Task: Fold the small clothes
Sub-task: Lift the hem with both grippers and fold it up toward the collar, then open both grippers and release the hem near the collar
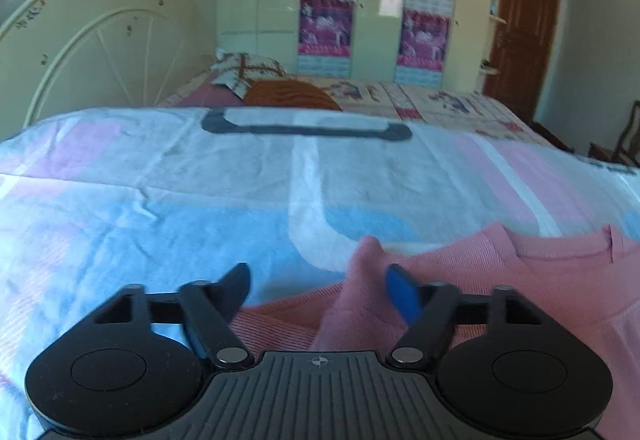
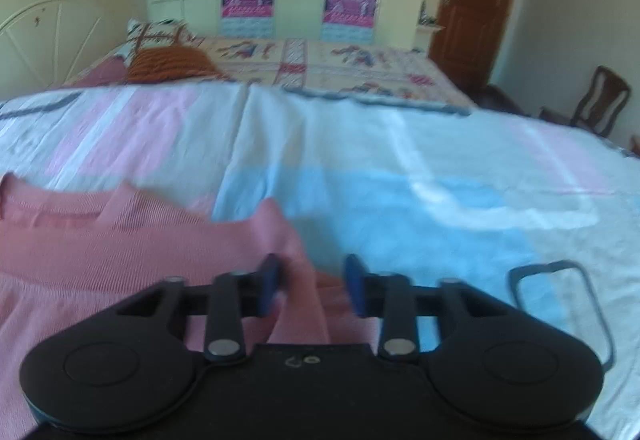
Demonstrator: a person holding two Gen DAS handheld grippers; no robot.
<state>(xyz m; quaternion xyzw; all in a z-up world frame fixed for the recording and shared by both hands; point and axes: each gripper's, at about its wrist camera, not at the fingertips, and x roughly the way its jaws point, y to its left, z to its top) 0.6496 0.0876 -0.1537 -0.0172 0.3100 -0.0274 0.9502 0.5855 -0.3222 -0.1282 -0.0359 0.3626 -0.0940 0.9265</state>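
Observation:
A pink ribbed garment [image 1: 520, 280] lies on the pastel sheet [image 1: 160, 208], neckline toward the far side. In the left wrist view its left shoulder corner stands up in a peak between the fingers of my left gripper [image 1: 320, 292]. These stand wide apart; the blue right finger [image 1: 402, 298] is beside the peak, the left one well clear of it. In the right wrist view the garment [image 2: 120, 240] fills the lower left. Its right shoulder corner rises as a ridge inside my right gripper [image 2: 312, 288], whose blue pads [image 2: 356, 290] stand apart, with a gap on the right side.
The sheet [image 2: 400, 160] carries pink, blue and white patches and a dark grey outline [image 1: 308, 130]. Behind is a second bed [image 2: 340, 68] with a patterned cover, a pillow [image 1: 248, 70] and an orange cloth [image 1: 292, 94]. A cream headboard [image 1: 100, 40], wardrobe, brown door and chair [image 2: 600, 100] stand farther off.

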